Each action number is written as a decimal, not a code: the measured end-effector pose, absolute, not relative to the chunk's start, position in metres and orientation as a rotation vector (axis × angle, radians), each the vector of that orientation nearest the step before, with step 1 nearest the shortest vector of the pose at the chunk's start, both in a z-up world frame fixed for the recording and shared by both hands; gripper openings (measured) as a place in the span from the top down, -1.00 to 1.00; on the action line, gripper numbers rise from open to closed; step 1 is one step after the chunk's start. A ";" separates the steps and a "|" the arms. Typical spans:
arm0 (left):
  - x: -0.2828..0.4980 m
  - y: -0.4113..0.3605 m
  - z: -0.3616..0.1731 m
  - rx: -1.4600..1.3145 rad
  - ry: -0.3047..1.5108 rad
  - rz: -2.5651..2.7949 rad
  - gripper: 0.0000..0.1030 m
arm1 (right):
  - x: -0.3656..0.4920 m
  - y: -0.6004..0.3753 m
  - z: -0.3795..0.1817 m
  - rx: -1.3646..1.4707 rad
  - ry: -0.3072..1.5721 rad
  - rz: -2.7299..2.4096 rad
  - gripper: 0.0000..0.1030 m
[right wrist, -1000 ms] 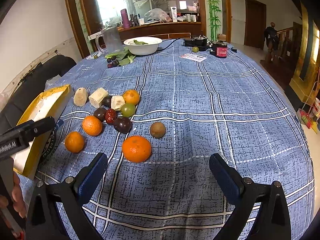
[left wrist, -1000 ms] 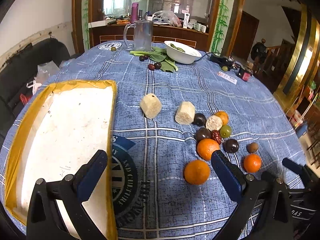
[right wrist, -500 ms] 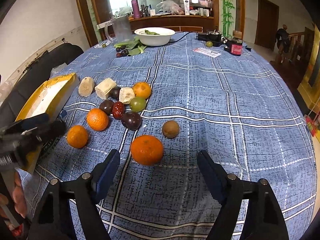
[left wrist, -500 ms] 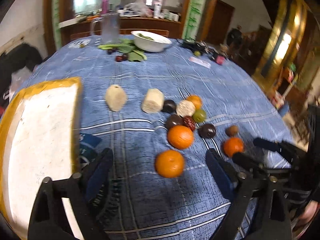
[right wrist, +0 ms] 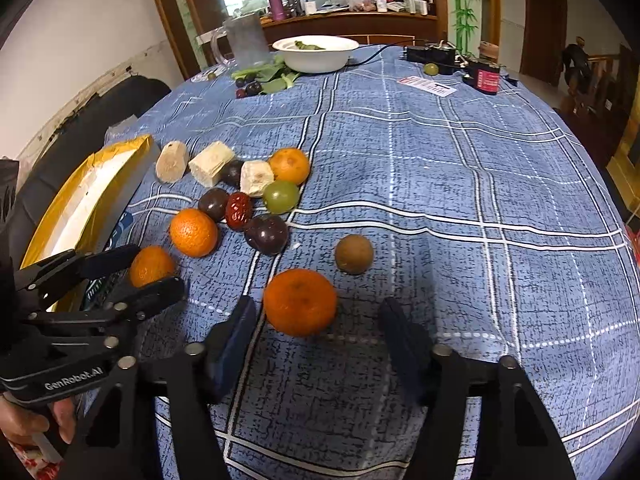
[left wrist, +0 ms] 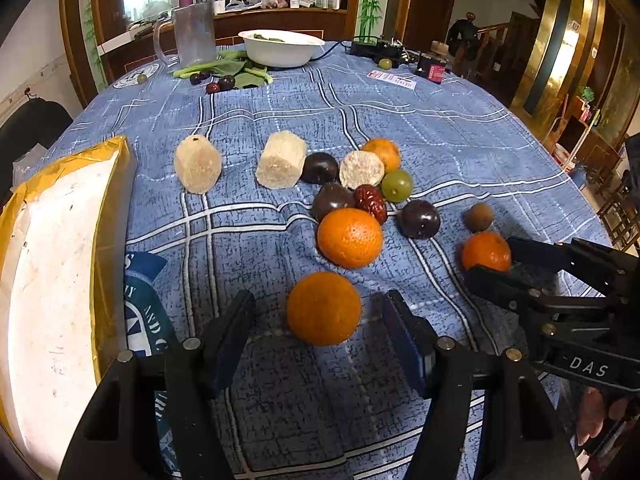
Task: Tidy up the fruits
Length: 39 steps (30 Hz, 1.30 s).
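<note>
Fruits lie in a loose cluster on the blue checked tablecloth [left wrist: 420, 128]. My left gripper [left wrist: 318, 322] is open with the nearest orange [left wrist: 323, 308] between its fingers, not gripped. My right gripper [right wrist: 316, 324] is open around a small orange [right wrist: 300, 301], also seen in the left wrist view [left wrist: 486, 251]. A third orange [left wrist: 350, 237], dark plums [left wrist: 418, 219], a red date [left wrist: 371, 202], a green grape [left wrist: 396, 185], a brown kiwi [right wrist: 354, 253] and pale cut pieces [left wrist: 281, 159] lie behind.
A yellow-rimmed white tray [left wrist: 48, 264] sits at the table's left edge. At the far side stand a white bowl [left wrist: 281, 47], a glass jug [left wrist: 192, 32], green leaves with dark fruits [left wrist: 224, 74], and small electronics [left wrist: 432, 68]. The table drops off at right.
Both grippers have moved forward and down toward the table. Each now has an orange between its open fingers, and the fingers have narrowed somewhat.
</note>
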<state>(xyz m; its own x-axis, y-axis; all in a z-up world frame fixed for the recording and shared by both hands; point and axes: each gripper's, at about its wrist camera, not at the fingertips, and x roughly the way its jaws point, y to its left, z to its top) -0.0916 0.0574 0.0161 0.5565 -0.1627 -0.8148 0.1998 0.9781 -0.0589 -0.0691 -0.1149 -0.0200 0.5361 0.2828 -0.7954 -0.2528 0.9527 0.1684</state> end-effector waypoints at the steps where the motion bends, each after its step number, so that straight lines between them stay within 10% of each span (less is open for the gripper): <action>1: -0.092 0.058 0.017 0.043 0.955 -0.208 0.13 | -0.069 -0.114 -0.021 0.029 0.954 0.317 -0.13; 5: -0.094 0.060 0.018 0.029 0.953 -0.209 0.35 | -0.070 -0.112 -0.020 0.033 0.952 0.345 0.25; 39: -0.143 0.291 0.046 -0.265 0.825 0.331 0.35 | -0.122 0.130 0.025 -0.184 0.855 0.835 0.22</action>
<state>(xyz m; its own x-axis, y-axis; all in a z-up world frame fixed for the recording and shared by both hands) -0.1430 0.2913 0.0456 0.6321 0.1841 -0.7527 -0.3874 0.9163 -0.1012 -0.1217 0.1299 0.0252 0.3683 0.5766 -0.7293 -0.7154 0.6767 0.1737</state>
